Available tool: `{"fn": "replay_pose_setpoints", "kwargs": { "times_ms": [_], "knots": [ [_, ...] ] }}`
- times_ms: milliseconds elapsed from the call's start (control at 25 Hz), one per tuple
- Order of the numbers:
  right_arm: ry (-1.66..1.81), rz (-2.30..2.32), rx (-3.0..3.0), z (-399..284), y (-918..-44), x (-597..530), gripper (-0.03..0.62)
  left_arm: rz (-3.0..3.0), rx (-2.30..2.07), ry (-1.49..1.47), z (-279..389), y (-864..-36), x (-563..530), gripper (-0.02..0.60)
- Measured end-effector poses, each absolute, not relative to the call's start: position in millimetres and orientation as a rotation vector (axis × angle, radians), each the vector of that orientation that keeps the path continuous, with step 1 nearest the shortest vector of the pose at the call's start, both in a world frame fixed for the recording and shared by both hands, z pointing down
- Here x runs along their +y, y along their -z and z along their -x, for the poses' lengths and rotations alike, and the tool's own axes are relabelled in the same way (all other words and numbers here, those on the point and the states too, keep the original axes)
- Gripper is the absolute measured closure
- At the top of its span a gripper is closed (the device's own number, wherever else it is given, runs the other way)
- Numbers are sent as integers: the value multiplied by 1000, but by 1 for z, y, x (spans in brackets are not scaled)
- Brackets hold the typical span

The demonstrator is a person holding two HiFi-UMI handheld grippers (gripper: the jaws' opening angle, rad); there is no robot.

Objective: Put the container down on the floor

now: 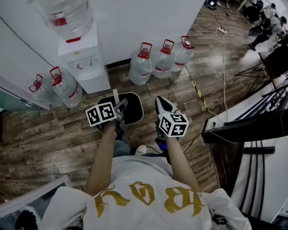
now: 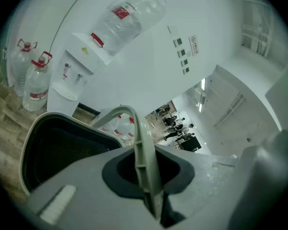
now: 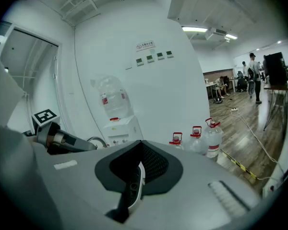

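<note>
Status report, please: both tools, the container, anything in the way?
Left tool shut on container handle. Right tool shut, empty. Container held off the floor. Water jugs by the wall ahead.

- Bare wood floor [image 1: 48, 138] lies open to the left of the container [image 1: 132, 110] and in front of it.
- A dispenser [image 1: 84, 63] and two bottles [image 1: 67, 87] stand against the wall [image 1: 134, 13], closing the far left.
- Three bottles [image 1: 161, 61] line the wall beyond the container, with a bare gap between them and the dispenser.
- On the right, a taped strip [image 1: 198, 89] and a cable [image 1: 223, 75] cross the floor.
- A dark worktop [image 1: 249, 126] walls off the right side.
- A shoe [image 1: 140, 150] sits just behind the container.
</note>
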State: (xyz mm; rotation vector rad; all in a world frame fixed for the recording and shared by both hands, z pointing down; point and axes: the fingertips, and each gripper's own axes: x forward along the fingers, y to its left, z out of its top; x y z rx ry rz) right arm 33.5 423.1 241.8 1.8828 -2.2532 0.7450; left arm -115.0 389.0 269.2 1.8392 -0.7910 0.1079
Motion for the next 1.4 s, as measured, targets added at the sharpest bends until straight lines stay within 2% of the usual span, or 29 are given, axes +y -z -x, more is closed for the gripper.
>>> {"fn": "replay_pose_setpoints", "kwargs": {
  "times_ms": [880,1120,1400],
  "knots": [
    [-739,-1919,-2254,-66,-245,414,566,-1814,-869,-69,117,-275,368,555],
    [-803,-1876,-2247,-69,-262,374,566,-1770,-871,-22,111,-291,329,555],
    [-888,-1840,-2186,-90,-302,279,566,-1729,-865,-44,85,-331,230,555]
  ]
}}
